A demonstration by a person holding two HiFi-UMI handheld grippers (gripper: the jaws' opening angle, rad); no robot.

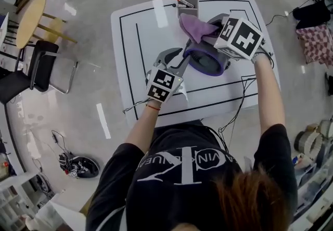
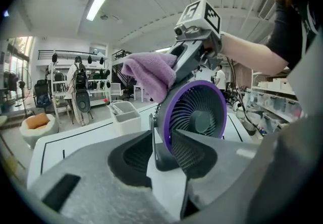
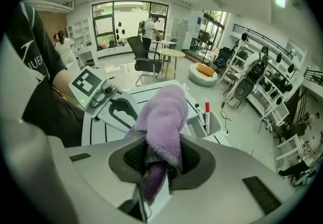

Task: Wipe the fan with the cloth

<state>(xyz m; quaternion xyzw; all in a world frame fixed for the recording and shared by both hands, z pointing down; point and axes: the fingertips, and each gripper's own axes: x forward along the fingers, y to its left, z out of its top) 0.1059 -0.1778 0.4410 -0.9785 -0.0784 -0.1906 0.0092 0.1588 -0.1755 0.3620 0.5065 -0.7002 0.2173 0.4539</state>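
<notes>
A small fan with a purple ring (image 1: 206, 61) (image 2: 194, 116) stands upright on the white table (image 1: 140, 22). My left gripper (image 1: 177, 58) (image 2: 164, 163) reaches in from its left, and both pads lie against the fan's grey stand (image 2: 162, 153). A purple cloth (image 1: 196, 28) (image 2: 150, 74) (image 3: 164, 117) hangs bunched over the fan's top left rim. My right gripper (image 1: 212, 32) (image 3: 160, 161) is shut on one end of the cloth and points steeply down from above the fan.
A grey bin (image 1: 187, 4) (image 2: 123, 113) with a red-capped marker (image 3: 207, 111) stands at the table's far edge behind the fan. Cables (image 1: 240, 101) trail over the table's near right side. A black chair (image 1: 44, 66) and a round wooden table (image 1: 28, 19) stand off left.
</notes>
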